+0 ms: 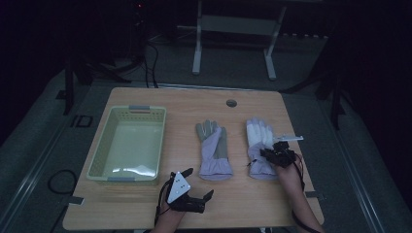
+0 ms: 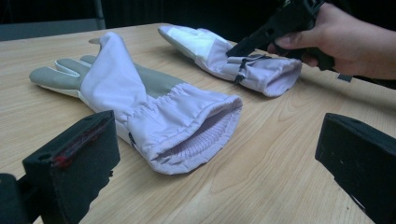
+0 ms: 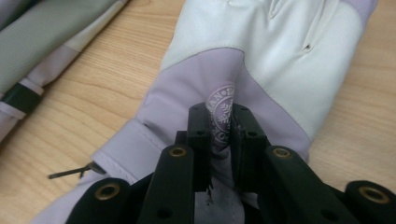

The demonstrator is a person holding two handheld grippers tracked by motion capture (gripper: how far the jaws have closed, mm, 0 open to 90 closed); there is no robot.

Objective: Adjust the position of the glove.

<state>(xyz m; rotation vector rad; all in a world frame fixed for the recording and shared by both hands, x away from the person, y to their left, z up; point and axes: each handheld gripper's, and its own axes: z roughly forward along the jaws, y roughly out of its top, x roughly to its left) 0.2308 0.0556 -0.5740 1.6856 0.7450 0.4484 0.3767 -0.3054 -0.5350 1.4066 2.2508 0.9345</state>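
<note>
At the left of the table [image 1: 243, 199] stands a pale green basket [image 1: 99, 155] with slotted walls and grey handles. In front of it the left gripper [image 1: 194, 187] rests low over the wood, its jaws spread wide with nothing between them.

Toward the middle lies the left glove [image 1: 214, 148], lilac with grey fingers and a gathered, ribbed cuff that gapes toward the person. Just beside it to the right lies the right glove [image 3: 261, 60], lilac at the wrist and white over the back of the hand, with a round snowflake badge [image 3: 222, 116] printed on it. The right gripper [image 3: 219, 140] is clamped on a pinched fold of this glove's lilac cloth, right at the badge.

The table is light wood grain with a round cable hole [image 1: 231, 103] near its far edge. Beyond it the room is dim, with grey carpet, loose cables and a white metal frame [image 1: 233, 43].
</note>
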